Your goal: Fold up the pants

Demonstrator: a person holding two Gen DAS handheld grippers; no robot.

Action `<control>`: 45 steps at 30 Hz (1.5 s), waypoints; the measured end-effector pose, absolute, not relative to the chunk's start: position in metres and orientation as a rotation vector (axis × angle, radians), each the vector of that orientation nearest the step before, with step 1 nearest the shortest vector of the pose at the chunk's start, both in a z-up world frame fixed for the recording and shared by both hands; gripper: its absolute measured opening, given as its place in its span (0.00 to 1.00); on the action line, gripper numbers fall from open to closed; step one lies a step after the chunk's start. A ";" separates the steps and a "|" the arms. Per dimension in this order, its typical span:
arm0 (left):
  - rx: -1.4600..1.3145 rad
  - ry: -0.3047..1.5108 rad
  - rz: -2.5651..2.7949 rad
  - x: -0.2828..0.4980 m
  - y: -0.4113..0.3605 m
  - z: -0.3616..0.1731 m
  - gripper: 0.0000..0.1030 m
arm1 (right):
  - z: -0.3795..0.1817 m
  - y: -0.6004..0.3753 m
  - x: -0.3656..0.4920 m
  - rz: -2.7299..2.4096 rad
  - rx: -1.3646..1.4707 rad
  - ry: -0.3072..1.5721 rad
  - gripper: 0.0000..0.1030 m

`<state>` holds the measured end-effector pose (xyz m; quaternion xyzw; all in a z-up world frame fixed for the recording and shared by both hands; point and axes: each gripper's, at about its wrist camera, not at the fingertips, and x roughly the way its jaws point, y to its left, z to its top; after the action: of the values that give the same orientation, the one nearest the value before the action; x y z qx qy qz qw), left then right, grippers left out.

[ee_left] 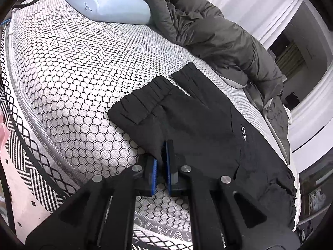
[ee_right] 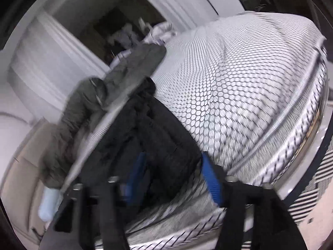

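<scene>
With the black pants (ee_left: 199, 120) lying on the mattress (ee_left: 79, 73), the left gripper (ee_left: 163, 162) pinched their near edge while the right gripper (ee_right: 172, 179) gaped empty, so a neat fold required an equal second grip.

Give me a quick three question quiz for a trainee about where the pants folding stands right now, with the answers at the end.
1. True or false: the left hand-held gripper is shut on the black pants.
2. Multiple choice: what lies at the head of the mattress? A) a light blue pillow B) a red towel C) a laptop
3. Fill in: the right hand-held gripper has its jaws ____, with pants fabric between them.

Key:
1. True; its blue pads pinch an edge of the fabric.
2. A; the light blue pillow sits beside the dark grey duvet.
3. Open; the right wrist view is blurred, but the pads stand wide apart.
</scene>
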<state>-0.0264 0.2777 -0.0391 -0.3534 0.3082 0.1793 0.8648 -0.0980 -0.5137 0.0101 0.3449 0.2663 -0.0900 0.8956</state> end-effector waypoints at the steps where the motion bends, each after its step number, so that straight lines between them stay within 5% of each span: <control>1: -0.743 0.646 0.373 -0.027 0.278 -0.039 0.03 | 0.005 -0.510 -0.107 -0.169 0.736 0.553 0.61; 6: -0.760 0.649 0.368 -0.025 0.282 -0.041 0.03 | -0.009 -0.490 -0.095 -0.070 0.827 0.602 0.61; 8: -0.773 0.635 0.369 -0.028 0.284 -0.040 0.03 | -0.016 -0.492 -0.081 -0.104 0.896 0.600 0.44; 9: -0.780 0.630 0.370 -0.032 0.287 -0.040 0.03 | -0.015 -0.494 -0.078 -0.123 0.899 0.602 0.24; 13: -0.799 0.631 0.360 -0.040 0.294 -0.043 0.03 | 0.016 -0.492 -0.086 -0.135 0.742 0.506 0.19; 18: -0.793 0.637 0.349 -0.045 0.293 -0.045 0.03 | -0.018 -0.508 -0.085 -0.193 0.835 0.656 0.29; 21: -0.773 0.636 0.339 -0.048 0.290 -0.039 0.03 | -0.009 -0.502 -0.094 -0.197 0.805 0.579 0.61; 22: -0.771 0.636 0.331 -0.047 0.289 -0.039 0.03 | -0.007 -0.500 -0.094 -0.174 0.816 0.562 0.65; 28: -0.814 0.668 0.339 -0.034 0.295 -0.049 0.03 | -0.008 -0.488 -0.069 -0.148 0.814 0.604 0.64; 29: -0.817 0.664 0.342 -0.033 0.296 -0.050 0.03 | -0.011 -0.489 -0.063 -0.163 0.829 0.607 0.62; 31: -0.810 0.659 0.355 -0.030 0.296 -0.048 0.03 | -0.009 -0.488 -0.057 -0.213 0.799 0.601 0.38; 34: -0.783 0.638 0.366 -0.033 0.294 -0.041 0.00 | 0.006 -0.473 -0.057 -0.240 0.687 0.589 0.15; 45: -0.723 0.560 0.333 -0.037 0.290 0.006 0.00 | 0.052 -0.471 -0.092 -0.209 0.681 0.431 0.12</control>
<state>-0.0367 0.2898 0.0058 -0.3473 0.2690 0.1601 0.8840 -0.0923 -0.4710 0.0521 0.3306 0.2092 -0.1014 0.9147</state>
